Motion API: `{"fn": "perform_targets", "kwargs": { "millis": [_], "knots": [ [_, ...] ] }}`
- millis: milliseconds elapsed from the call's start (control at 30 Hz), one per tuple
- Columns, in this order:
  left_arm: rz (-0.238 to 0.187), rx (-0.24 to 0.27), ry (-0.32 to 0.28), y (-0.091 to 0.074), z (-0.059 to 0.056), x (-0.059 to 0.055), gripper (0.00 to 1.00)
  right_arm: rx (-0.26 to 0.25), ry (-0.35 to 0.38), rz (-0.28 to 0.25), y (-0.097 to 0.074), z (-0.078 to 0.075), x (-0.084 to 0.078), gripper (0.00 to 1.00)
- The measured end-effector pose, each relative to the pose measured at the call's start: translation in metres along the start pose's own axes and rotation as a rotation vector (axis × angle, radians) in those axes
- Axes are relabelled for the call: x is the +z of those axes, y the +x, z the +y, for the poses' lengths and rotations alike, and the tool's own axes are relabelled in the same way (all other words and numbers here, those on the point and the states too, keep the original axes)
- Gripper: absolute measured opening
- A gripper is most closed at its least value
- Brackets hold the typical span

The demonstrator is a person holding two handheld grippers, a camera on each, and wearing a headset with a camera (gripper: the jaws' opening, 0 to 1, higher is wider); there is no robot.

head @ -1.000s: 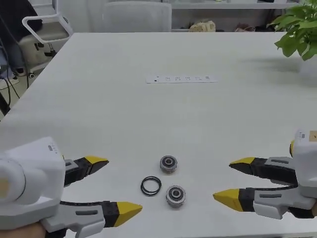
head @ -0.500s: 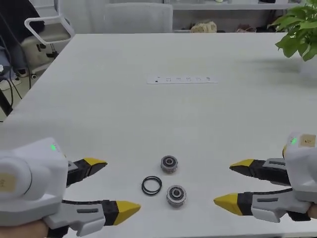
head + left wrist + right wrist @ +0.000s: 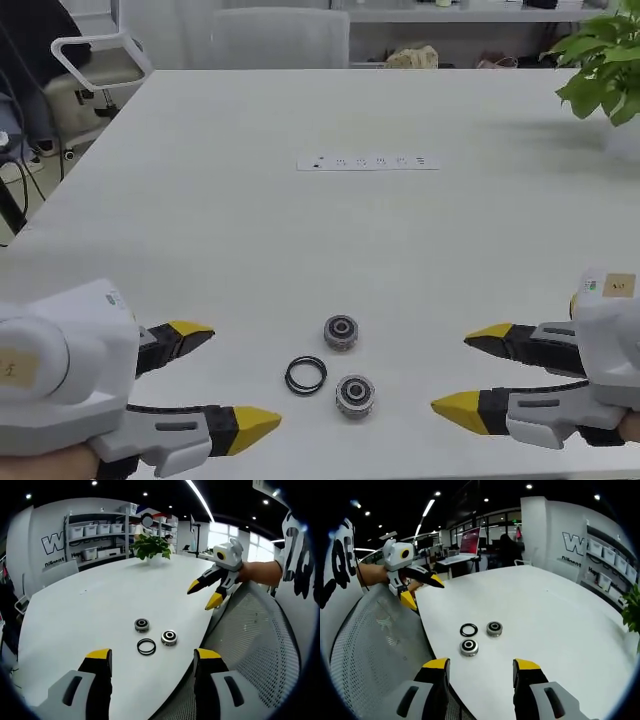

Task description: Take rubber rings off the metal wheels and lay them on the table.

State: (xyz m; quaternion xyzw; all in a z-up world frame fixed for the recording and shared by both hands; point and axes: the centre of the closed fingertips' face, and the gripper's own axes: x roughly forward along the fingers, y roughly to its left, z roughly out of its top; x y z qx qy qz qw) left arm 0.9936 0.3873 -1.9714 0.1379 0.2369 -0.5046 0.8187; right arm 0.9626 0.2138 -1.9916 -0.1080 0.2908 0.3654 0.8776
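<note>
The left gripper (image 3: 238, 375) hovers low at the near left of the table (image 3: 300, 240), its jaws spread wide with nothing between them. Just right of it a loose rubber ring (image 3: 305, 375) lies flat on the table. Its outline looks doubled, so it may be two rings overlapping; I cannot tell which. Next come the metal wheels, both lying flat: the far wheel (image 3: 341, 331) and the near wheel (image 3: 354, 394), close together but apart, the near one just beside the ring. Whether either carries a rubber ring is too small to tell. At the near right hangs the right gripper (image 3: 455, 372), jaws likewise spread and empty, pointing in toward the wheels.

The wheels are small and loose on a smooth top, so a jaw tip arriving off-centre would likely skid one away, perhaps toward the near edge. If nothing pins the wheel, it would probably lift along with its ring. A thin ring pinched by pointed tips could also spring free. A careless sweep of the left jaws might drag the loose ring.

Counted: two grippers, two wheels, one loose ring (possibly two), and one socket strip (image 3: 368, 162) farther back on the table
</note>
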Motion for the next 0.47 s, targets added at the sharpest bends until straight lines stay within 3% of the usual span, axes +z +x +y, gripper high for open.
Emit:
{"fn": "perform_targets", "kwargs": {
  "millis": [467],
  "knots": [
    [0.004,0.002,0.002,-0.0005,0.0011,-0.0017,0.64,-0.005,-0.015,0.005,0.0006,0.0,-0.0008,0.48]
  ]
}}
